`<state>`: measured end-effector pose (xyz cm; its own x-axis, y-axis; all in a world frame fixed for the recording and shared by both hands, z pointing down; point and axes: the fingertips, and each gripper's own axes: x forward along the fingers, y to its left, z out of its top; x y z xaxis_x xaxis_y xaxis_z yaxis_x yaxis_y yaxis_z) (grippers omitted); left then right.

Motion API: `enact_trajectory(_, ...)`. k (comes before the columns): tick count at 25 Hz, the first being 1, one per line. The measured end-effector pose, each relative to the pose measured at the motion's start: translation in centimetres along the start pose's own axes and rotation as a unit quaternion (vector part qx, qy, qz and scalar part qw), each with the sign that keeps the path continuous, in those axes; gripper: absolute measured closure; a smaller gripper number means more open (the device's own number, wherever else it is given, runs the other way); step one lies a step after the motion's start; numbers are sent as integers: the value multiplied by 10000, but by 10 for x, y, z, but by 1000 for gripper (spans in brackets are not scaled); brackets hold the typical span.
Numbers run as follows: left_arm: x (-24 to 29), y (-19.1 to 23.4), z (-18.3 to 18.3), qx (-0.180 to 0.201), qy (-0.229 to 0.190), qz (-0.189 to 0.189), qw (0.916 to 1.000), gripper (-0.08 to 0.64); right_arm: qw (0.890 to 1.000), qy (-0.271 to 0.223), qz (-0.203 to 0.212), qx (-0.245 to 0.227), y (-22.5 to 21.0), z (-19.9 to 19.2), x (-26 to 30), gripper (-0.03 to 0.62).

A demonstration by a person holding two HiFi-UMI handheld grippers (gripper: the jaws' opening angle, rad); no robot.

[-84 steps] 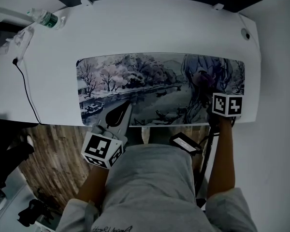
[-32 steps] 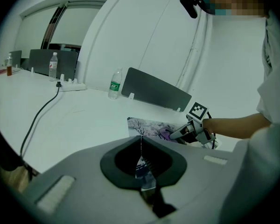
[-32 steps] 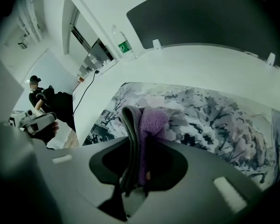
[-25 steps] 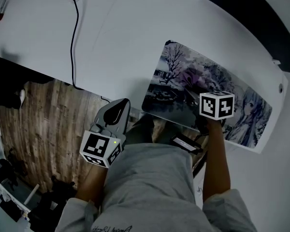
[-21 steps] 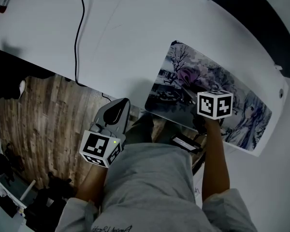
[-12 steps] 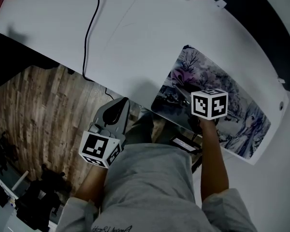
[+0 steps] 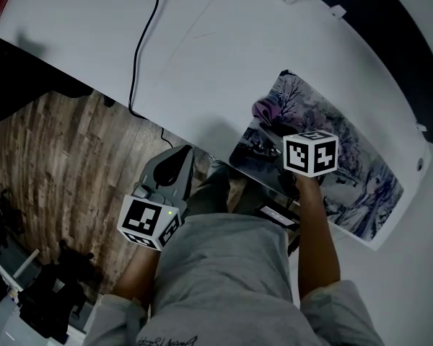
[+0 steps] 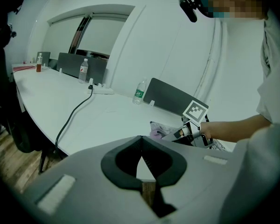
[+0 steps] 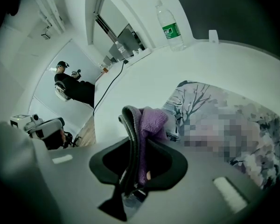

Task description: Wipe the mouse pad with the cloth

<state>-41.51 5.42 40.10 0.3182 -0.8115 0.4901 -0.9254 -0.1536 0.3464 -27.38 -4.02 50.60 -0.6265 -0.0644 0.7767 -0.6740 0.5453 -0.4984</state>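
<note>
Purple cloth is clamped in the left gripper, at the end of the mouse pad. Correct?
Not the left. The right gripper is shut on the cloth, at the end of the mouse pad; the right gripper view shows it. The left gripper is shut with nothing in it.

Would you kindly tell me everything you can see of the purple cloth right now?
The cloth is purple, soft and fleecy-looking, bunched into a small wad. The right gripper is shut on it, the wad bulging past the jaw tips. In the head view it lies over the left end of the printed mouse pad; contact is unclear.
</note>
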Motion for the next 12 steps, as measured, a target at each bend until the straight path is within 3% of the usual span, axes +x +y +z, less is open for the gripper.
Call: enact_trajectory(12,22,-42,8,390,222,-360,9983,546,9978,-618,214,-66,-4,1,-45,499)
